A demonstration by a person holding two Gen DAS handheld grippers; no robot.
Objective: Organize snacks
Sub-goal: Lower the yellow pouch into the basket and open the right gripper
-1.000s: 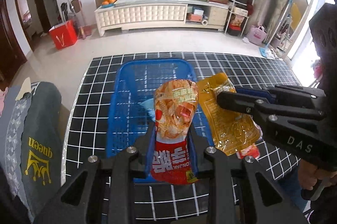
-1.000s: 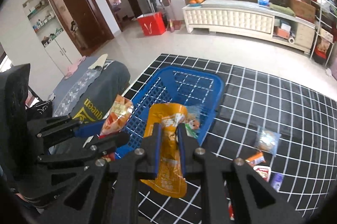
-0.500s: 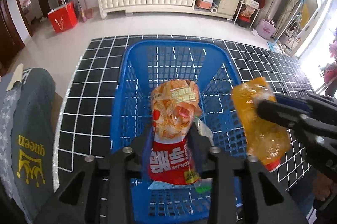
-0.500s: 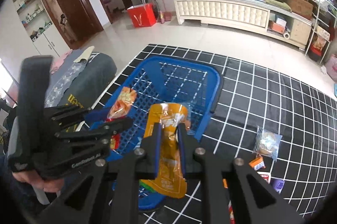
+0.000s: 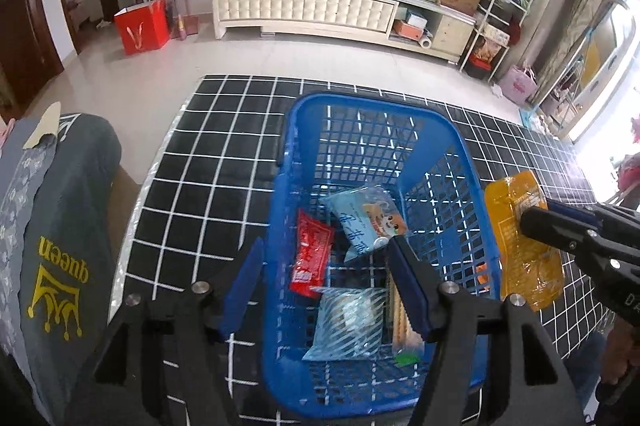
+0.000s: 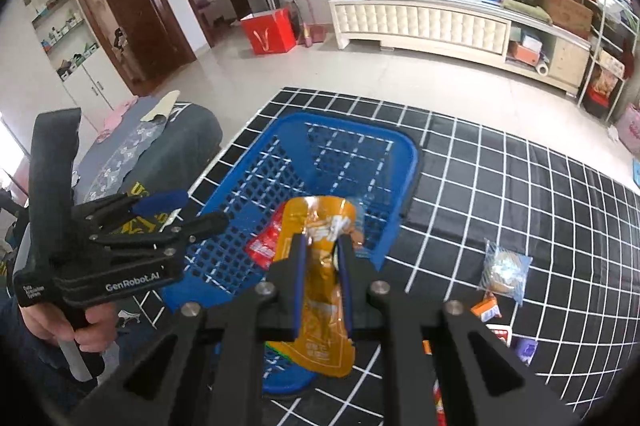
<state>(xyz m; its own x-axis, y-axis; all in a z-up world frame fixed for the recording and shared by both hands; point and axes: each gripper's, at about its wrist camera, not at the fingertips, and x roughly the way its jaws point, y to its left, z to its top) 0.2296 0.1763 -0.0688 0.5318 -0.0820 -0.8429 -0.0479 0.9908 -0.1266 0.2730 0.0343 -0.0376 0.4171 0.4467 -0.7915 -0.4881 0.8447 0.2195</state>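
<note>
Right gripper clamps the orange pouch at lower centre; carry it over the blue basket before releasing. Left gripper gapes, empty.

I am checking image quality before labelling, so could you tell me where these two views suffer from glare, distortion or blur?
Left wrist view: window glare washes out the right edge; the blue basket stays sharp, though grid lines bow. Right wrist view: dark fisheye corners, evenly lit; the orange snack pouch in the right gripper is crisp.
</note>
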